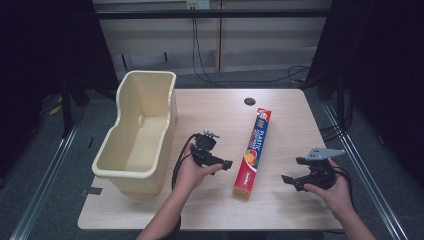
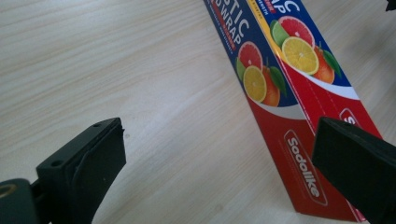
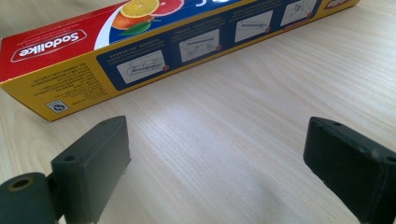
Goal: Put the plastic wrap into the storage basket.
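The plastic wrap box (image 2: 299, 116) says "Sodalike" in white on its red end — and "PLASTIC" up its blue part, high view.

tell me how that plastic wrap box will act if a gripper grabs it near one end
The plastic wrap box is long and thin, so held near one end it would probably droop or swing. Its flat sides suggest it slides rather than rolls. The glossy card may slip or dent between the jaws of the left gripper.

A cream plastic bin (image 1: 137, 135) sits on the wooden table (image 1: 210, 105).
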The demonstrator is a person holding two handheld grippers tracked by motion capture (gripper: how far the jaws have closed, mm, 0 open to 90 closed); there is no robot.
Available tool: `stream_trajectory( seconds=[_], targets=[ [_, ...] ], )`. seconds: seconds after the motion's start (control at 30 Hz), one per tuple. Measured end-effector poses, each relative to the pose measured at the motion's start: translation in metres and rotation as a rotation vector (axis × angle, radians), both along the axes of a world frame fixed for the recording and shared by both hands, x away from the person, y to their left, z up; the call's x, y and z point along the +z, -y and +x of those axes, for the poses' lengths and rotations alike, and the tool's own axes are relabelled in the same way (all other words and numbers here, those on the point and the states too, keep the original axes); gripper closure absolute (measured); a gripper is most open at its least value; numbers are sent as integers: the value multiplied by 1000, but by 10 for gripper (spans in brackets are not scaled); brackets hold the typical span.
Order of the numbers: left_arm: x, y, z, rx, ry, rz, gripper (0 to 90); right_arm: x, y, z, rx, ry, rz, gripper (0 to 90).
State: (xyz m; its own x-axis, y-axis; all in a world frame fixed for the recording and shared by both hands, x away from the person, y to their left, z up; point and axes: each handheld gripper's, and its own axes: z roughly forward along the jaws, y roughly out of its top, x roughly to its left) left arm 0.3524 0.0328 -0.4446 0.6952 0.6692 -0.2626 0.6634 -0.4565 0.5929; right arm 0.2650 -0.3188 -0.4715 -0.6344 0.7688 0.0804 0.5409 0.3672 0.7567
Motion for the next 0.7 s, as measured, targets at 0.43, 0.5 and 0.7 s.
stream_trajectory(
  seconds=[0.43, 0.5, 0.7],
  targets=[
    [9, 21, 17, -18, -27, 24, 28, 0, -1, 0, -5, 10, -16, 73],
    [10, 27, 20, -14, -27, 19, 28, 0, -1, -1, -7, 10, -13, 74],
    [13, 46, 27, -22, -38, 21, 28, 0, 0, -1, -15, 14, -15, 74]
  ],
)
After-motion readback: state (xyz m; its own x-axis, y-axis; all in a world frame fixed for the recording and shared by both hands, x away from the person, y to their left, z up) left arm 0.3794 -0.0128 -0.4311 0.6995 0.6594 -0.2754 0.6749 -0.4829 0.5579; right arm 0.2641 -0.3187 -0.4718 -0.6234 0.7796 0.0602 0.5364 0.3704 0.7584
